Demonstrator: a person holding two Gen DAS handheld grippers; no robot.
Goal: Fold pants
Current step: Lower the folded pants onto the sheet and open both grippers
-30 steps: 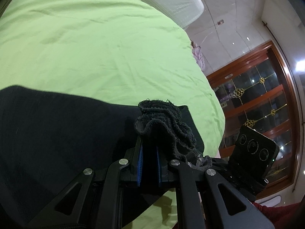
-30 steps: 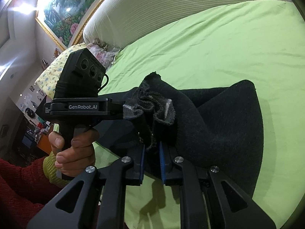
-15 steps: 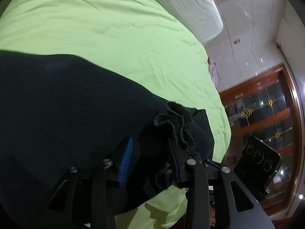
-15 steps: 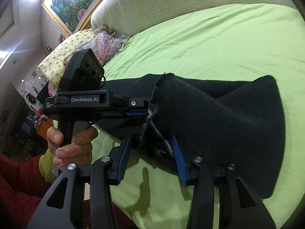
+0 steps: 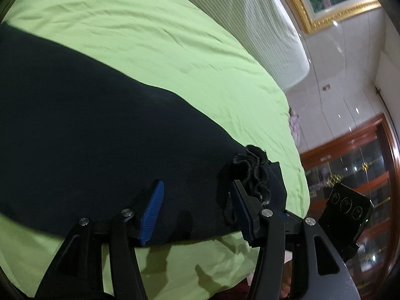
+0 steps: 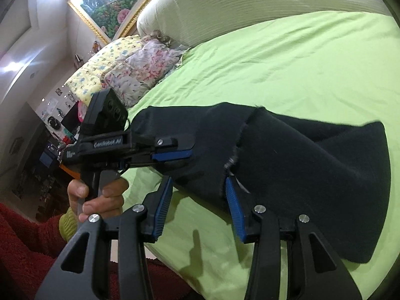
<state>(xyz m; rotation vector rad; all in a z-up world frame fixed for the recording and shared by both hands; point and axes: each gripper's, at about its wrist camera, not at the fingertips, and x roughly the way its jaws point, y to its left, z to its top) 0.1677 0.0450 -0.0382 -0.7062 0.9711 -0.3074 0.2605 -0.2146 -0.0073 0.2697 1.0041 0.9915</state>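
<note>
Green bedsheet, with striped headboard and floral pillows behind. Black pants are laid folded near the bed's front edge, raw hems bunched. Left gripper and right gripper are spread wide, nothing held, cloth lying between the jaws. Step judged: release after a fold. Next required: a fresh grasp for a second fold.

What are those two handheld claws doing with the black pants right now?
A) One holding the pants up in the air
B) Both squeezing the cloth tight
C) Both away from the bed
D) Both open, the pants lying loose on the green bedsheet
D: the left gripper and the right gripper both have their jaws spread, with the black pants lying on the green bedsheet.
</note>
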